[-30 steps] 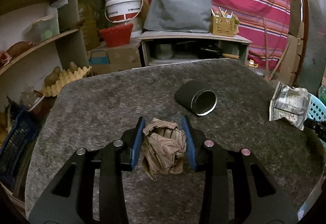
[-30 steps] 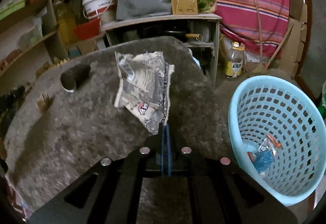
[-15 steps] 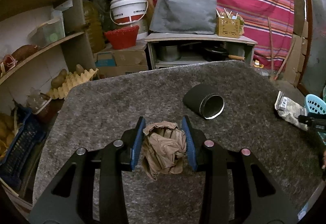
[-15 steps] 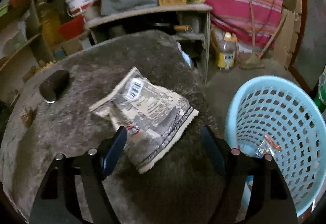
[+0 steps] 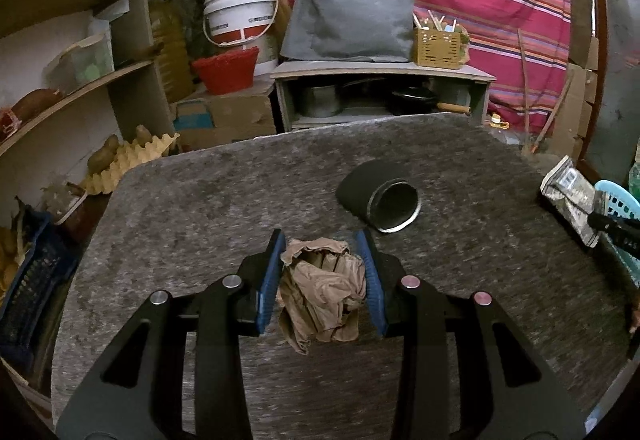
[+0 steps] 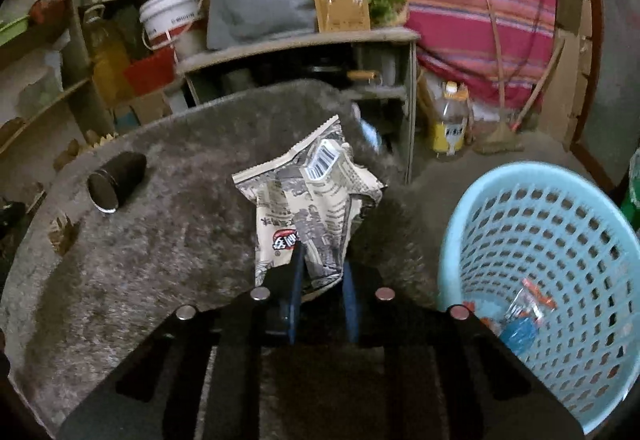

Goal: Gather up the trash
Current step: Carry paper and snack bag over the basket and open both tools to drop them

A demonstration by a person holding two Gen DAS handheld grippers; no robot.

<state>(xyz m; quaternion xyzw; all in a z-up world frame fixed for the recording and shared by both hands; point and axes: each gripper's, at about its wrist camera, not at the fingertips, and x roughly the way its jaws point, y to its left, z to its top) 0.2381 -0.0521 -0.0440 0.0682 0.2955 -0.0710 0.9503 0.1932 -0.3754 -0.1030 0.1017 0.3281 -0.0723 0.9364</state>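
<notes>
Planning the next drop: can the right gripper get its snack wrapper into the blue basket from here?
Probably yes. The right gripper is shut on the snack wrapper, held above the grey table. The blue basket stands just right of it, mouth open toward the gripper, with nothing visible between them.

Snack wrapper [image 6: 310,208] bears a barcode (lettering unreadable).

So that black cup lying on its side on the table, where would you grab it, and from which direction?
The black cup lies on its side on the grey table, open mouth toward the left wrist camera. Probably best from above, pinching across the round body just behind the rim; the curved sides suit two fingers.
</notes>
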